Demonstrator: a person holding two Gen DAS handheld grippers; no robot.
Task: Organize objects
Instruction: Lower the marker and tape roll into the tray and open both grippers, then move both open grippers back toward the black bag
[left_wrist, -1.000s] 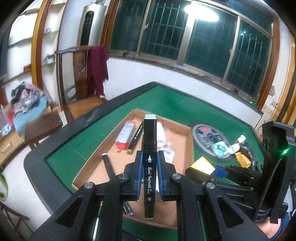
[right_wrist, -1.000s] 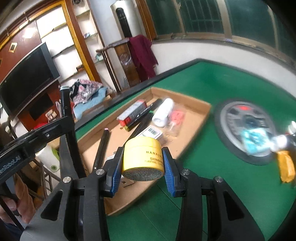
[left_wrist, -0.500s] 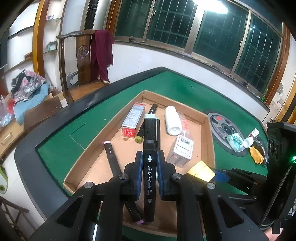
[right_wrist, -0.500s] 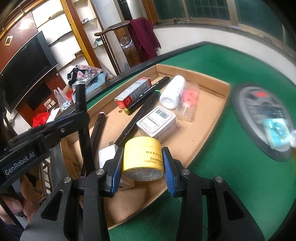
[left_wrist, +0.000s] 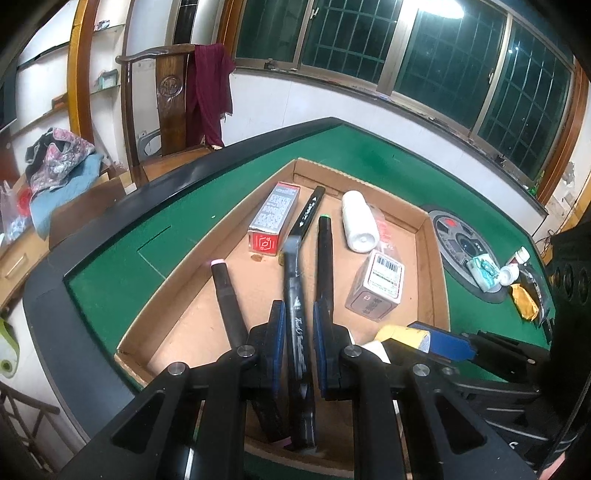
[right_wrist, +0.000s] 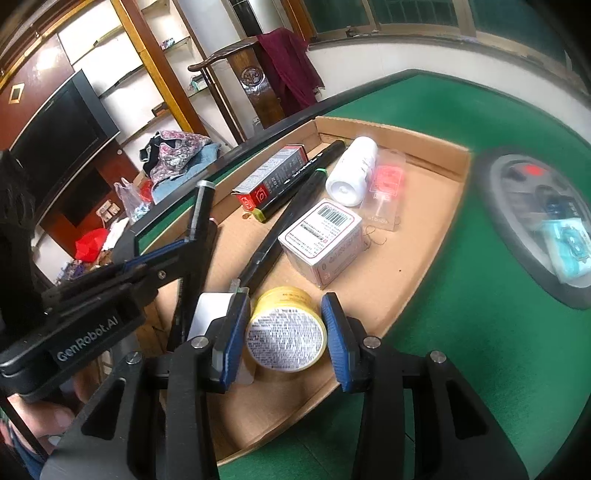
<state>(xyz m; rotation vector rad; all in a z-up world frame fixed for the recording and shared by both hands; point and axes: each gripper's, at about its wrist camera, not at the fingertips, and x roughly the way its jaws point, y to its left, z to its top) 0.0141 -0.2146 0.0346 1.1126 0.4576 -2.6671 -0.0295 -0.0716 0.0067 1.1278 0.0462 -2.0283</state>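
A shallow cardboard tray lies on the green table. In the left wrist view my left gripper is shut on a black marker, which leans left, its blurred top over the tray. Beside it in the tray lie a pink-tipped marker and a green-tipped marker. In the right wrist view my right gripper is shut on a yellow jar, low over the tray's near corner, its labelled base facing me. The left gripper's marker stands at the left there.
The tray also holds a red-and-grey box, another black marker, a white bottle, a barcode box and a clear packet. A round grey disc with small bottles lies right of the tray.
Both grippers have come down and closer over the tray. The marker in the left jaws now leans left instead of standing straight. The jar has tipped, showing more of its base.
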